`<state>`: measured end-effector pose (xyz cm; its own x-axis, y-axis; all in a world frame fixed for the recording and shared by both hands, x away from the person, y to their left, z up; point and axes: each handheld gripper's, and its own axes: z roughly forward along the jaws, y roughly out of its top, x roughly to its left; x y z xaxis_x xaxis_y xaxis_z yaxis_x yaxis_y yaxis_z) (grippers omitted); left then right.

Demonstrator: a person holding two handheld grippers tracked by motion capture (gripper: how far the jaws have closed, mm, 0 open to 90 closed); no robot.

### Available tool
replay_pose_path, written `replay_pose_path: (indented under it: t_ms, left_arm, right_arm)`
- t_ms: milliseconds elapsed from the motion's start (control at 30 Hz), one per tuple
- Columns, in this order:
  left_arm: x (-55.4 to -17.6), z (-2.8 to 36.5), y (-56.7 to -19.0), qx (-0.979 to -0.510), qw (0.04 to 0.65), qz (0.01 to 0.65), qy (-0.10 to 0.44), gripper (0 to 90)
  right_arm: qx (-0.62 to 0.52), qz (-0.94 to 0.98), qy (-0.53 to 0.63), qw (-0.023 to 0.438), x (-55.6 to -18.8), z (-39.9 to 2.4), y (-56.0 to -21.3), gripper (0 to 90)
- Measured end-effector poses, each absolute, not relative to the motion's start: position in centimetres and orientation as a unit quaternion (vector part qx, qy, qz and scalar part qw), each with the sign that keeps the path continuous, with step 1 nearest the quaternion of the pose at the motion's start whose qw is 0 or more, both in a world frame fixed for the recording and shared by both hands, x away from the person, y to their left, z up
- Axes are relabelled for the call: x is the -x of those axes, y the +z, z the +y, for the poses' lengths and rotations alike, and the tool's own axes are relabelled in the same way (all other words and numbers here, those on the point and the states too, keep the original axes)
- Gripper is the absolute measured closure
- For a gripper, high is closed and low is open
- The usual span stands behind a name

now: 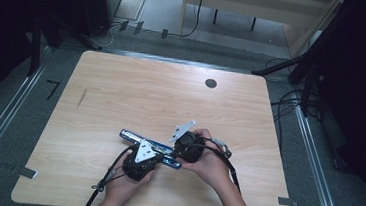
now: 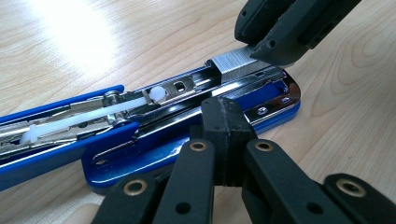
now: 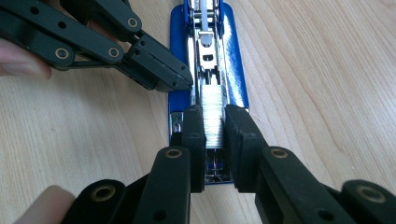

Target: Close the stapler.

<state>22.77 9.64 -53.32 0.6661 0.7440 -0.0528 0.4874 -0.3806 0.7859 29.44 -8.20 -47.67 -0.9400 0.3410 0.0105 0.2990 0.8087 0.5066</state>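
Work in hand: loading a staple strip (image 3: 212,116) into the opened blue stapler (image 1: 150,148), judging by the pics.

Stapler pos: near-centre of table (image 1: 121,92), towards the person's edge, lying flat, top arm swung open & laid out to the left in high view.

Stapler long axis: runs left-right across table w/ slight tilt, left end farther, right end nearer the person. In right gripper view the axis runs straight away from the camera, i.e. in line w/ that gripper.

Which way it points: front (nose) end to the right in high view, towards right gripper (image 1: 183,150); hinge & open arm to the left.

Staple strip: sits in the metal channel at nose end, long axis same as stapler's. In left gripper view it shows as a silver block (image 2: 236,63) under the other gripper's tip.

Right gripper: narrow, jaws one each side of strip, pads against it, so holding the strip (image 3: 214,140). Comes at stapler from the nose end.

Left gripper: jaws closed together, nothing betw. them (image 2: 224,140); tip rests on or just at stapler base rim, from the near side. Can't tell if it presses down.

Nearer hand: right is on the strip; left is beside mid-base.

Key relation for next move: strip & channel parallel, so probably a slide along the axis, away from nose. Risk: strip cocks if gripper twists off-axis.
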Motion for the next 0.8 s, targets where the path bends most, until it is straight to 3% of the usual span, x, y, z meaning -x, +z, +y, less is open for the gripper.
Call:
replay_pose_path:
  t_ms: [800]
  left_arm:
    - [-22.77,9.63,-53.34,-0.816,0.410,0.377,0.157,90.0]
  right_arm:
    - [-0.176,0.946,0.268,0.038,-29.44,-8.30,-47.96,79.2]
